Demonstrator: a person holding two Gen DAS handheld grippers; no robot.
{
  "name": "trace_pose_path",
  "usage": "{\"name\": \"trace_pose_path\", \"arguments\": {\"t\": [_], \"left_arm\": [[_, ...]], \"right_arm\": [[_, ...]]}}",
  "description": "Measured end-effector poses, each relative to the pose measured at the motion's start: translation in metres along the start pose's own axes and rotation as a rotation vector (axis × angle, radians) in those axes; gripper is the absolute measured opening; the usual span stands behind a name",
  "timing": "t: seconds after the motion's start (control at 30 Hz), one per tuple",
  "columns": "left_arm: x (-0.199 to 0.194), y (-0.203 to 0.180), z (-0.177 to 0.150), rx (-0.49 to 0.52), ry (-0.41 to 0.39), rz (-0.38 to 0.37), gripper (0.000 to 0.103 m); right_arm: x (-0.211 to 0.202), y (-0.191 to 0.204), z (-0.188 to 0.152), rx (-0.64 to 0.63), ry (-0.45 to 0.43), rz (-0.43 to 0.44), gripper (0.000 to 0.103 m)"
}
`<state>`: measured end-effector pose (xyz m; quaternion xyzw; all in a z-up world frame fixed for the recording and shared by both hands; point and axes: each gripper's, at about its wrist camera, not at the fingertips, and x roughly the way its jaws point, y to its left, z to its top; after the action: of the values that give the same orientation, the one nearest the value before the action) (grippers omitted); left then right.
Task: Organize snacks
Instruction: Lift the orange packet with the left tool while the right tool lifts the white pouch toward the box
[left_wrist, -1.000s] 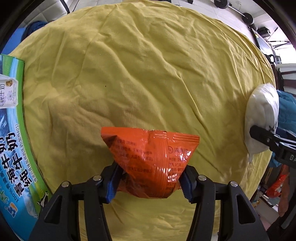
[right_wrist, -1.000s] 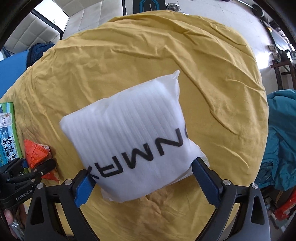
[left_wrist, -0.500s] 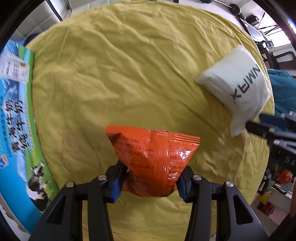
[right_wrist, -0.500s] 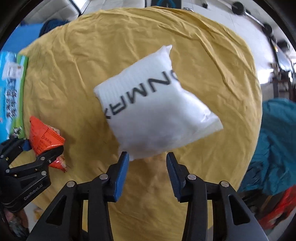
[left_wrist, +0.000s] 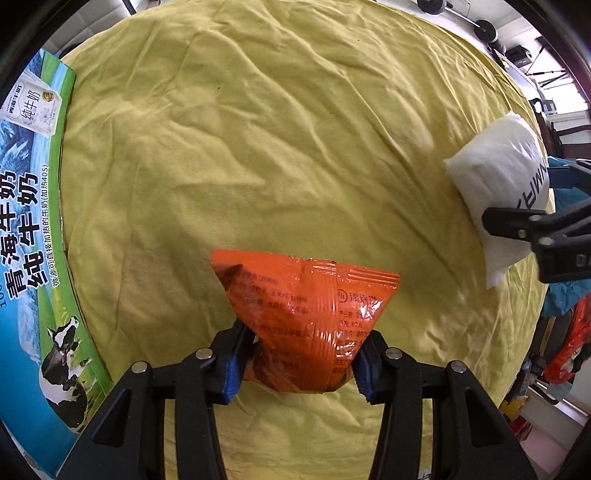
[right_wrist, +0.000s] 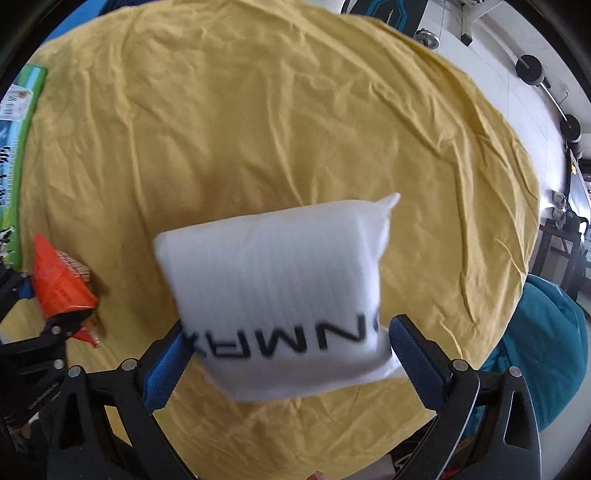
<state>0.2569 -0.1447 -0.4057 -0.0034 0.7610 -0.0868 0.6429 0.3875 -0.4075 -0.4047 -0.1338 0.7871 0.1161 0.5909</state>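
Two jaws again straddle white pouch (right_wrist: 280, 280).

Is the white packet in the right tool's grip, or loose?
Cannot tell. The white packet sits between the right tool's spread blue pads, touching both, but the picture is blurred.

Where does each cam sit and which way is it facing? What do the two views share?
Left wrist: sits on the left tool, facing forward and down over the yellow cloth; its own fingers clamp the orange snack packet; the milk carton box lies at left.
Right wrist: sits on the right tool, facing down at the same cloth; its own fingers flank the white pouch, blurred.
Shared: cloth, box, both packets, and each view shows the other tool at its edge.
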Motion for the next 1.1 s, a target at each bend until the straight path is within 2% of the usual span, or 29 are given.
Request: {"name": "trace_pose_path", "arguments": {"t": [0.07, 0.2, 0.3, 0.43, 0.57, 0.87, 1.1], "left_arm": [[0.0, -0.003, 0.003, -0.004, 0.0, -0.001, 0.045], [0.001, 0.003, 0.006, -0.005, 0.0, -0.002, 0.045], [0.001, 0.012, 0.01, -0.005, -0.01, 0.008, 0.045], [-0.008, 0.009, 0.003, -0.004, -0.032, 0.025, 0.045], [-0.017, 0.01, -0.004, 0.001, -0.047, 0.035, 0.045], [-0.022, 0.018, -0.035, 0.01, -0.066, 0.066, 0.045], [-0.005, 0.024, -0.046, 0.004, -0.044, 0.082, 0.045]], "right_arm": [[0.008, 0.0, 0.007, -0.006, 0.023, -0.01, 0.103], [0.015, -0.005, 0.012, 0.031, 0.021, 0.023, 0.101], [0.019, -0.003, 0.01, 0.054, 0.014, 0.029, 0.093], [0.025, -0.004, -0.008, 0.139, 0.012, 0.065, 0.084], [0.018, -0.012, -0.034, 0.214, 0.014, 0.075, 0.082], [0.011, 0.004, -0.096, 0.363, -0.008, 0.176, 0.081], [0.03, 0.009, -0.134, 0.537, -0.02, 0.19, 0.085]]}}
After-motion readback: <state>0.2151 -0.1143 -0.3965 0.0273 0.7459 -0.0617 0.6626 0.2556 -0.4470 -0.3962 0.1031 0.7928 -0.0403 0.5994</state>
